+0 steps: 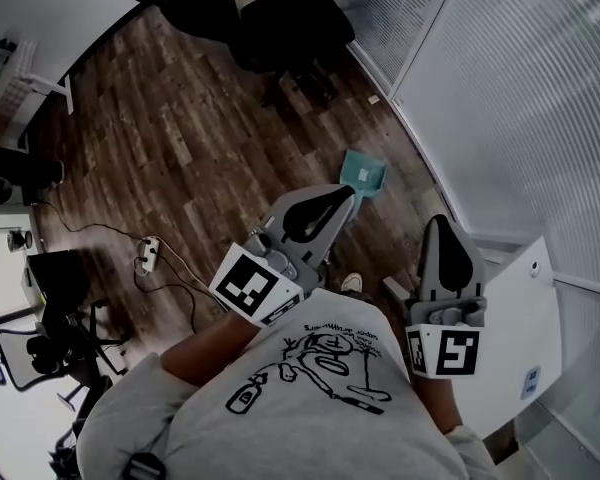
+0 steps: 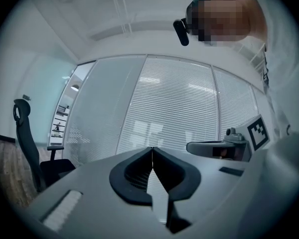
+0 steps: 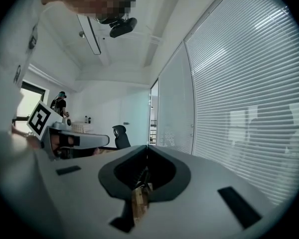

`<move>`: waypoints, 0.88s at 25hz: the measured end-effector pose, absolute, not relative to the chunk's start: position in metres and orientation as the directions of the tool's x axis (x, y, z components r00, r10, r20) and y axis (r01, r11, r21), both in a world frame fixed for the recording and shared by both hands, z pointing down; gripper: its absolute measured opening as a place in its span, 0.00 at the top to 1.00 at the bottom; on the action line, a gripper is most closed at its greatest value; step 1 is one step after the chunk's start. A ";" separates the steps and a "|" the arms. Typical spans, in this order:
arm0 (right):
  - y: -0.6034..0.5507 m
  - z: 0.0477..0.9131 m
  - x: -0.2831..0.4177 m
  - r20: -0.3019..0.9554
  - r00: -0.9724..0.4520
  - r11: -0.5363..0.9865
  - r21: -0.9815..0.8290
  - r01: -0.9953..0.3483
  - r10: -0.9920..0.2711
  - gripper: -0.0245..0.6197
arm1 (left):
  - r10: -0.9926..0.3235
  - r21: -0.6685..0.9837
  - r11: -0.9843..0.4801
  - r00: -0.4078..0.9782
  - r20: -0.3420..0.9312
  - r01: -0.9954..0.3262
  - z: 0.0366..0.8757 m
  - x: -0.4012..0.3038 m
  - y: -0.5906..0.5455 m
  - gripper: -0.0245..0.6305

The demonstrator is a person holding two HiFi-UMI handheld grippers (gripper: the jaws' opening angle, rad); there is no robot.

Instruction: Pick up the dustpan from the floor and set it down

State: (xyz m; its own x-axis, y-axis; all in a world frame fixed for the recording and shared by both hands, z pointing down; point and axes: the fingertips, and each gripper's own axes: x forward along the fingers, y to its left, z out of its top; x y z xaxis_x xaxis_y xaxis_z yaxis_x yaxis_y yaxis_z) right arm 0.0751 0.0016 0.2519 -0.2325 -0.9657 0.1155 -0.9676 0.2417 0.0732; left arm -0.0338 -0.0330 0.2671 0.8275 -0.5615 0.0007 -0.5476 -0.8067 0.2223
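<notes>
Two tools, both closed and empty, held over the wooden floor (image 1: 180, 138).
The left tool (image 2: 152, 149) and the right tool (image 3: 147, 147) each have their jaw tips pressed together with nothing between them. The teal dustpan (image 1: 363, 173) lies on the floor just right of centre frame, near the glass wall (image 1: 500, 118).

We see a teal dustpan (image 1: 363, 173) at one o'clock from the left claw (image 1: 348, 193), lying on a floor (image 1: 180, 138) of dark brown wood planks. The left claw and the right claw (image 1: 438, 220) are light grey with black pads (image 2: 134, 171), and each bears a cube (image 1: 250, 286) of black-and-white square markers. Our shirt (image 1: 320, 388) is pale grey with a black line drawing. At twelve o'clock the chairs (image 1: 290, 18) are black. At two o'clock the blinds (image 1: 520, 98) are white with fine stripes.
</notes>
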 end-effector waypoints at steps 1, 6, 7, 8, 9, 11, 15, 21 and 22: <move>-0.001 0.252 0.073 0.115 -0.227 0.237 0.076 -0.969 -0.967 0.95 | -0.556 0.223 -0.810 0.831 -0.001 -0.542 0.267 -0.036 -0.035 0.96; -0.018 0.250 0.060 0.114 -0.206 0.215 0.078 -0.974 -0.972 0.95 | -0.530 0.221 -0.828 0.848 -0.005 -0.516 0.265 -0.046 -0.051 0.96; -0.020 0.250 0.058 0.114 -0.203 0.213 0.077 -0.974 -0.972 0.95 | -0.525 0.219 -0.831 0.851 -0.005 -0.512 0.265 -0.048 -0.053 0.96; -0.021 0.250 0.056 0.113 -0.202 0.211 0.076 -0.975 -0.973 0.95 | -0.522 0.217 -0.833 0.853 -0.004 -0.508 0.265 -0.050 -0.054 0.96; -0.022 0.251 0.054 0.113 -0.201 0.210 0.074 -0.975 -0.973 0.95 | -0.519 0.215 -0.835 0.855 -0.002 -0.506 0.265 -0.051 -0.056 0.96; -0.024 0.253 0.052 0.116 -0.200 0.210 0.072 -0.975 -0.973 0.95 | -0.516 0.212 -0.837 0.857 0.002 -0.504 0.267 -0.052 -0.058 0.96; -0.027 0.255 0.053 0.121 -0.206 0.215 0.074 -0.974 -0.971 0.95 | -0.520 0.213 -0.834 0.854 0.004 -0.509 0.268 -0.051 -0.063 0.96; -0.032 0.249 0.070 0.112 -0.221 0.230 0.079 -0.970 -0.969 0.95 | -0.536 0.215 -0.824 0.844 0.004 -0.525 0.266 -0.036 -0.064 0.96; -0.032 0.248 0.074 0.111 -0.222 0.232 0.079 -0.970 -0.969 0.95 | -0.539 0.216 -0.822 0.842 0.005 -0.527 0.265 -0.033 -0.063 0.96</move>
State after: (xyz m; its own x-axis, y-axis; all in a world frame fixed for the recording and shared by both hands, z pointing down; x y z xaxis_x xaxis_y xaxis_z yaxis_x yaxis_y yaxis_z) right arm 0.0735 -0.0323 0.2479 -0.2223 -0.9687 0.1107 -0.9696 0.2316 0.0793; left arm -0.0333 -0.0629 0.2654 0.8423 -0.5390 0.0045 -0.5271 -0.8219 0.2162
